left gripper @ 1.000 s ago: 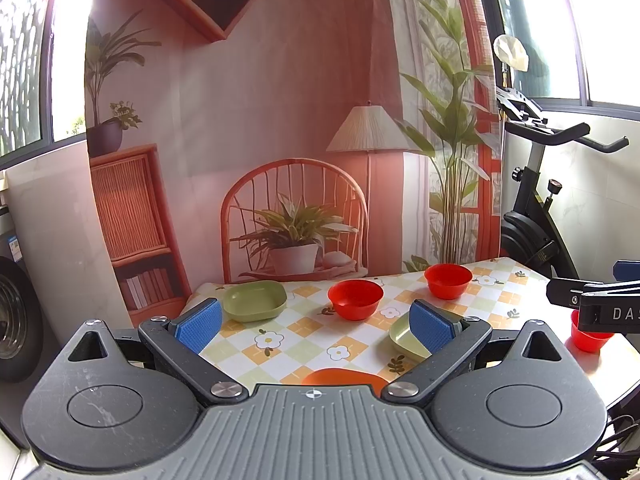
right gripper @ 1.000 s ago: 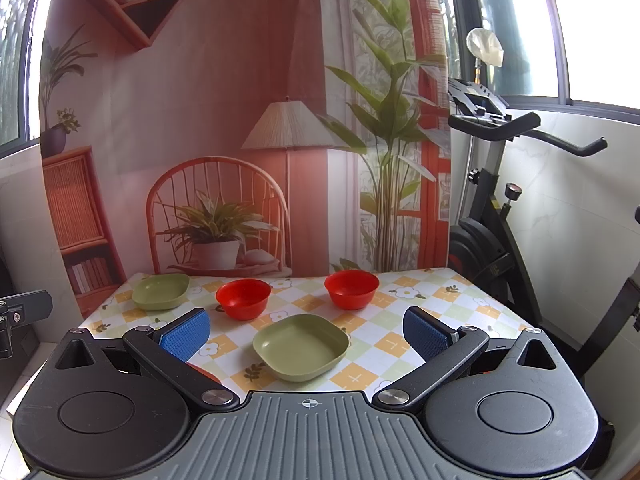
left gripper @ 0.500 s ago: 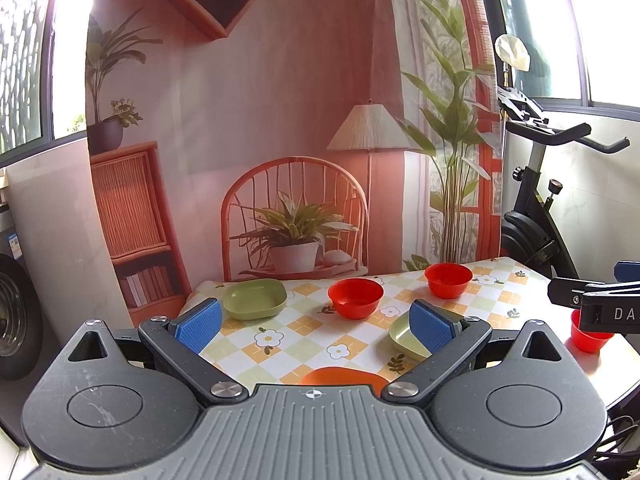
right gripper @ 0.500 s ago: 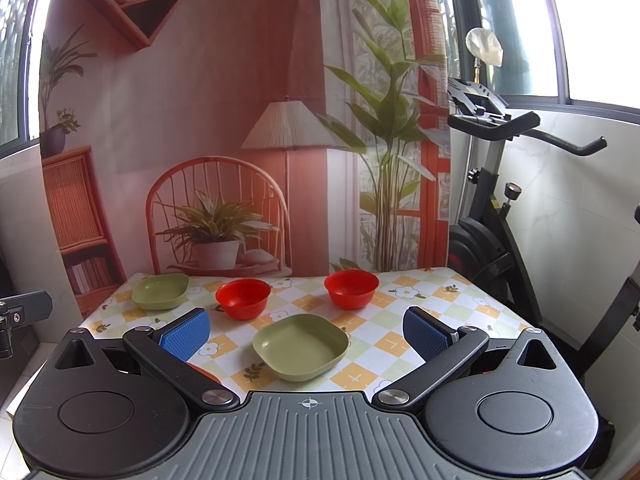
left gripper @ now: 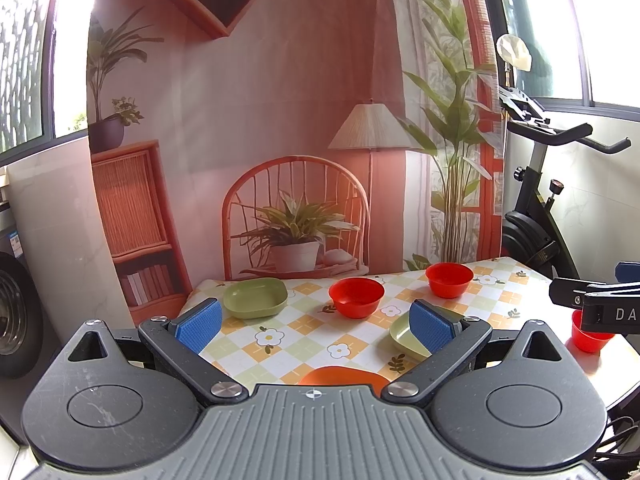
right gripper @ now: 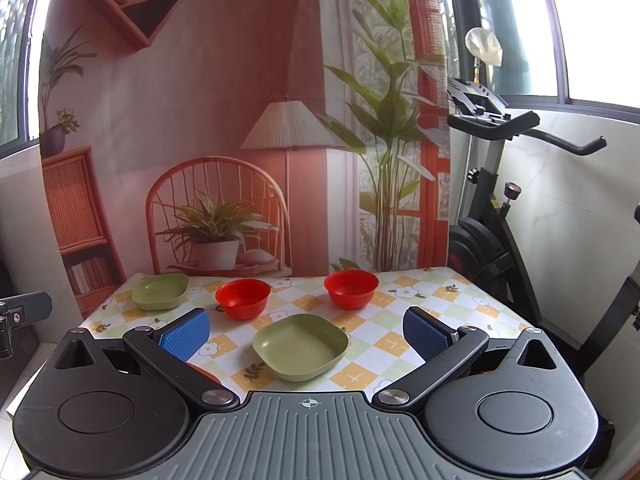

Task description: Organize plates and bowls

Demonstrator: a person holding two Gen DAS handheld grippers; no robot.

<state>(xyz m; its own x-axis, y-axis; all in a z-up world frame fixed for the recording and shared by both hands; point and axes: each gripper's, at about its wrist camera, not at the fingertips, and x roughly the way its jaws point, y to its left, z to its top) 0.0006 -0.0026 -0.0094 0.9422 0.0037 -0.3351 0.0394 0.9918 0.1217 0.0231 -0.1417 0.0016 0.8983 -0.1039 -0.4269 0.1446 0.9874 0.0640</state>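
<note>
Left wrist view first: the left gripper (left gripper: 316,322) has its blue-padded fingers (left gripper: 199,325) spread wide with nothing between them, hovering over the near edge of the checkered tablecloth (left gripper: 280,344). A green square plate (left gripper: 255,297) sits left of centre, two red bowls (left gripper: 356,297) (left gripper: 449,279) further right, and a second green plate (left gripper: 404,338) peeks out behind the right pad. An orange dish (left gripper: 340,375) shows at bottom centre (mostly hidden by the gripper body). A third red bowl (left gripper: 588,336) sits at the right edge, under the other gripper's arm.

Right wrist view: the right gripper (right gripper: 306,330) is also wide apart and empty. The green plate (right gripper: 301,346) lies dead centre between the pads, down on the table. Red bowls (right gripper: 242,298) (right gripper: 351,289) sit behind it, the other green plate (right gripper: 160,291) at far left, an exercise bike (right gripper: 496,216) on the right.
</note>
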